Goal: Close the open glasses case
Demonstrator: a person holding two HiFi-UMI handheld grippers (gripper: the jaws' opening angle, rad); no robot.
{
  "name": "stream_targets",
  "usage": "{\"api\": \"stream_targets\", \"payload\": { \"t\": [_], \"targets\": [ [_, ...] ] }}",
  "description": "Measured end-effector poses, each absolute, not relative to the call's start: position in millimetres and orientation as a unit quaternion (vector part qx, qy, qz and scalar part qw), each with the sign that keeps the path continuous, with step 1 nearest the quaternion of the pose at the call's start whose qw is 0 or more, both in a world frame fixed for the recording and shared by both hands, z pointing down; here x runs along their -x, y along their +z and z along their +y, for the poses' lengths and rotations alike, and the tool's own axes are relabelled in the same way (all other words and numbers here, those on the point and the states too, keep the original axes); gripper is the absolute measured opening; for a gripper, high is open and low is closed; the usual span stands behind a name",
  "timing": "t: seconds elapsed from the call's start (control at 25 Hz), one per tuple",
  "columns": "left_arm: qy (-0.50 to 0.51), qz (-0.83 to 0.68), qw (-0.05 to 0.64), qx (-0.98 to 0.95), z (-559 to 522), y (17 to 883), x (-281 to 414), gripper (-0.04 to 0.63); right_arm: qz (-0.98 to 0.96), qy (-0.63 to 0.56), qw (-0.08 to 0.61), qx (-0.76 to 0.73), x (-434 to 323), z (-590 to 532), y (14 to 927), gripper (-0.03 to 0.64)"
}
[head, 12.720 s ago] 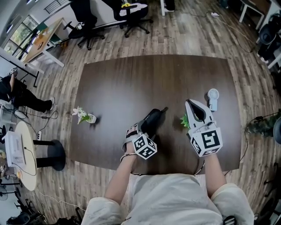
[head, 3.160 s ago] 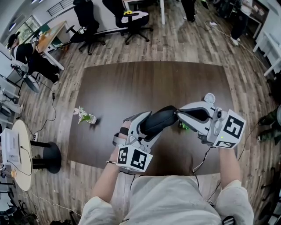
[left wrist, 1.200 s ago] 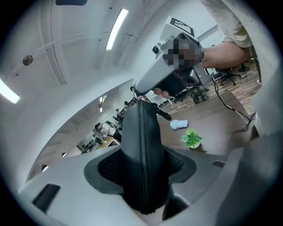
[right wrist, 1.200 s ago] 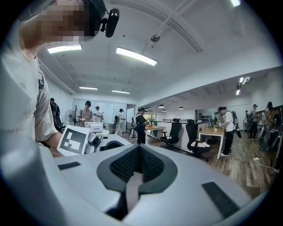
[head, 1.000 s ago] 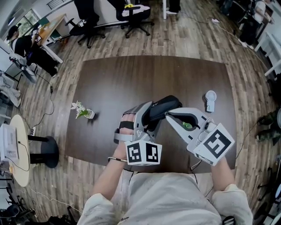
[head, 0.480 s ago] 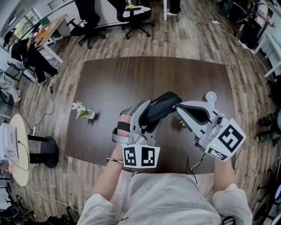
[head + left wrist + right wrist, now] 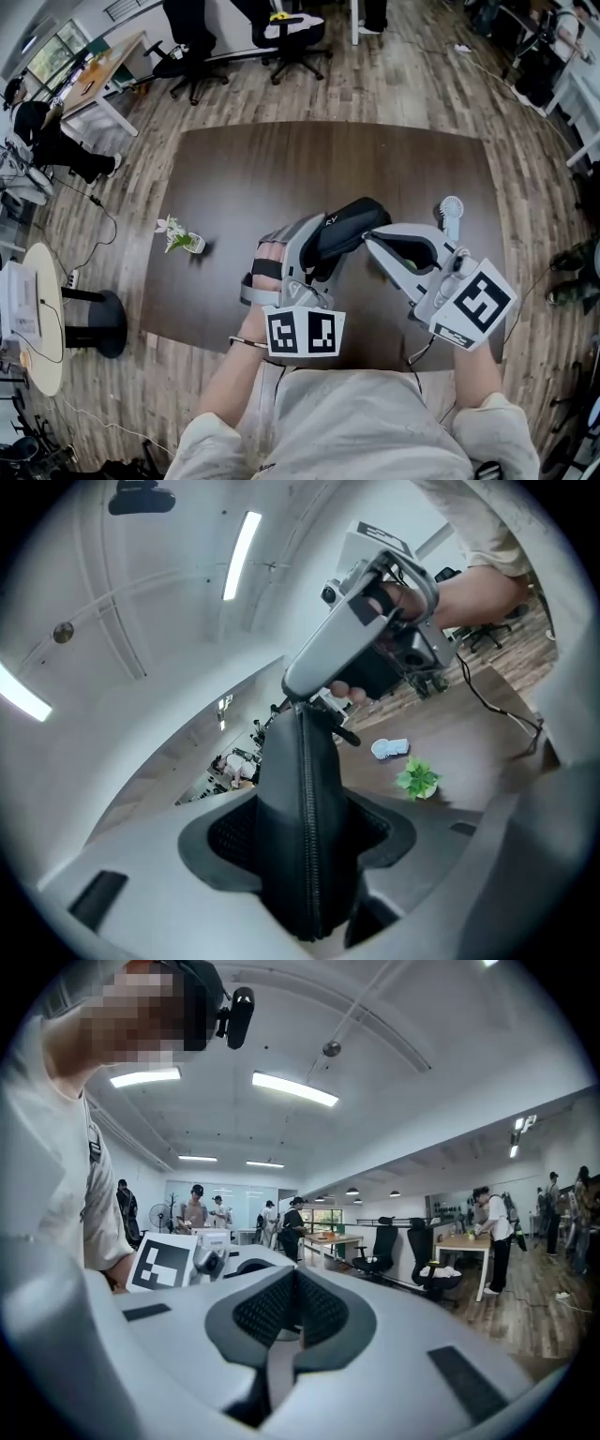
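Glasses case [image 7: 345, 234] clamped in left claw [image 7: 317, 247], jaws just tightened, right claw [image 7: 368, 236] closed at case tip

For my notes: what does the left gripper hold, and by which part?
The left gripper holds the glasses case by its near end; jaws just closed further.

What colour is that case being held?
The glasses case is black all over; clearest in the left gripper view.

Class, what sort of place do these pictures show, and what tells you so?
Likely an open-plan office or workroom: black swivel chairs near a wooden desk, and people standing at other desks under strip lights.
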State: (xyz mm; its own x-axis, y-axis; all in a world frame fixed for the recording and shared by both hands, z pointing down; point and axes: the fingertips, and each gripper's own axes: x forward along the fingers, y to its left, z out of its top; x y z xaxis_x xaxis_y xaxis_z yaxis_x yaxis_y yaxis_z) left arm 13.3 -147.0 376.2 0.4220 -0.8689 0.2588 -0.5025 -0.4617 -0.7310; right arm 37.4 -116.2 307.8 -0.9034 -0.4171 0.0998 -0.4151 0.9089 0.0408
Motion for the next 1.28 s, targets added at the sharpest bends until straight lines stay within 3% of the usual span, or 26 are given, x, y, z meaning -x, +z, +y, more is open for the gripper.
{"api": "stream_targets", "payload": {
  "t": [0.4, 0.72, 1.08, 1.28],
  "targets": [
    [-0.336, 0.408, 0.309, 0.791, -143.2, 378.7, -23.5, 0.258, -0.98, -0.038, 0.076, -0.177, -11.6, -97.1, 316.2, 0.003],
    [-0.272, 0.4, 0.307, 0.819, -134.1, 358.2, -23.5, 0.32, -0.982, 0.004, -0.001, -0.187, -38.9, -109.7, 287.7, 0.002],
    [-0.163, 0.395, 0.263, 0.865, -122.4, 336.1, -21.7, 0.315, -0.978, 0.073, -0.081, -0.176, -62.6, -121.8, 271.4, 0.002],
    [-0.185, 0.392, 0.275, 0.858, -120.7, 343.8, -19.7, 0.299, -0.977, 0.023, -0.026, -0.209, -54.6, -123.1, 281.2, 0.002]
  ]
}}
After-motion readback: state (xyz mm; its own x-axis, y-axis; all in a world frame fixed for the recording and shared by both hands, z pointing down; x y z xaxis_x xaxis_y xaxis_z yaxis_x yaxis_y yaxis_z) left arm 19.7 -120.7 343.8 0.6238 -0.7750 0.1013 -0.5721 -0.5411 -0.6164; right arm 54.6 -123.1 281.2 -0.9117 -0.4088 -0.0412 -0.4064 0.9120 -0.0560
